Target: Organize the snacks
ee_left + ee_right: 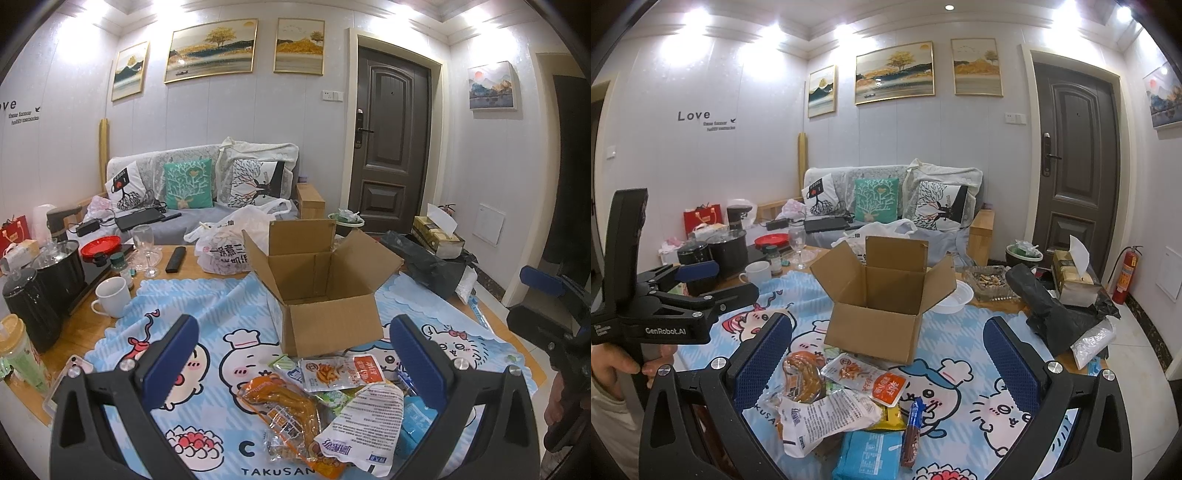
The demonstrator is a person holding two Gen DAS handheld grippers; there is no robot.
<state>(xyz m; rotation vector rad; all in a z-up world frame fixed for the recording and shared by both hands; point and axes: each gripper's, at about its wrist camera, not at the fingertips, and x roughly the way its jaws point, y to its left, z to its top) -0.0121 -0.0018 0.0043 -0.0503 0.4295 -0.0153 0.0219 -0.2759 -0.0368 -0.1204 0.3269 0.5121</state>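
Note:
An open cardboard box (321, 295) (882, 295) stands on a blue cartoon cloth, and it looks empty inside. A pile of snack packets lies in front of it: an orange sausage pack (288, 410) (803, 376), a white packet (365, 421) (823, 413), a white-and-red packet (336, 373) (868, 376), a blue pack (868, 454) and a thin red-blue stick (912, 432). My left gripper (295, 354) is open above the pile, holding nothing. My right gripper (888, 354) is open above the pile, holding nothing. The left gripper also shows at the left of the right wrist view (701, 284).
A white mug (110, 297), black pots (59, 266), wine glasses (146, 247) and a remote (175, 258) crowd the table's left. A white plastic bag (229, 240) sits behind the box. A black bag (1056, 314), tissue box (1071, 273) and white bowl (955, 295) stand right.

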